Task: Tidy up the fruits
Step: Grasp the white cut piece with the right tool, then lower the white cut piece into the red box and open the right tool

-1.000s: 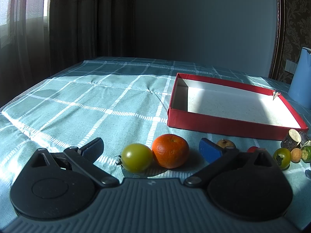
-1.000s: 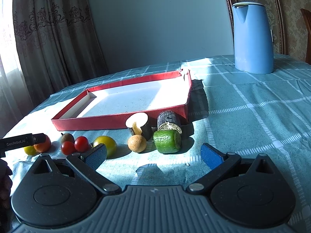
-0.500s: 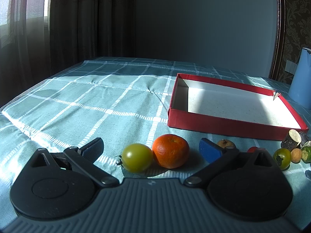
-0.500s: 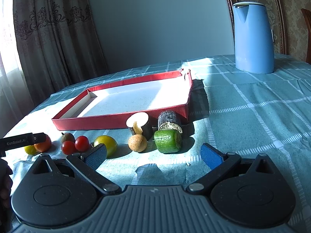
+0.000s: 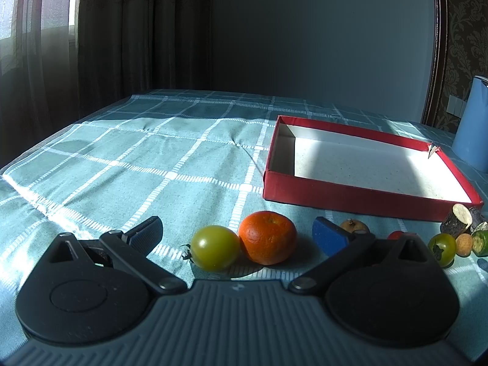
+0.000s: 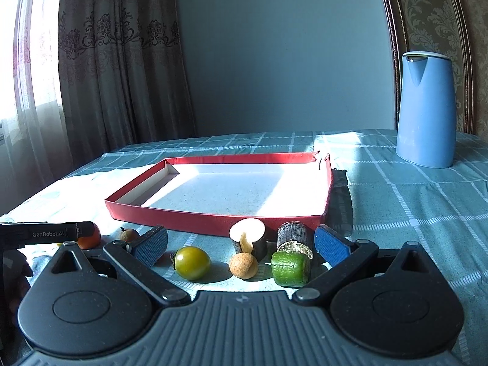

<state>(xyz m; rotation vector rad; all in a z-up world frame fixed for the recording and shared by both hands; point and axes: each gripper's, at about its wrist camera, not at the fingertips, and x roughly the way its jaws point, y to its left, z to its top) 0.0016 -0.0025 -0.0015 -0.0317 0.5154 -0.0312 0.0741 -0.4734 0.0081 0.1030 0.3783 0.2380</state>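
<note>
Right gripper [image 6: 241, 244] has pushed forward and now brackets the tomato [image 6: 192, 262], tan ball [image 6: 243, 265] and green chunk [image 6: 289, 268] with jaws spread wide, left gripper [image 5: 236, 235] unmoved, also wide open around a tomato [image 5: 215, 247] and orange [image 5: 267, 237], red tray [image 6: 213, 224] empty just beyond on checked teal tablecloth [image 5: 137, 158], curtained room.

A teal tablecloth [image 5: 170, 158] with a white grid covers the surface, lit by bright sunlight in patches and shaded at the far edge. Behind it stands a plain grey-blue wall [image 6: 283, 61]. At the left, patterned brown curtains [image 6: 122, 70] hang beside a bright window [image 6: 27, 48]. On the right, a dark wooden frame [image 6: 393, 30] borders damask wallpaper [image 6: 433, 9].
</note>
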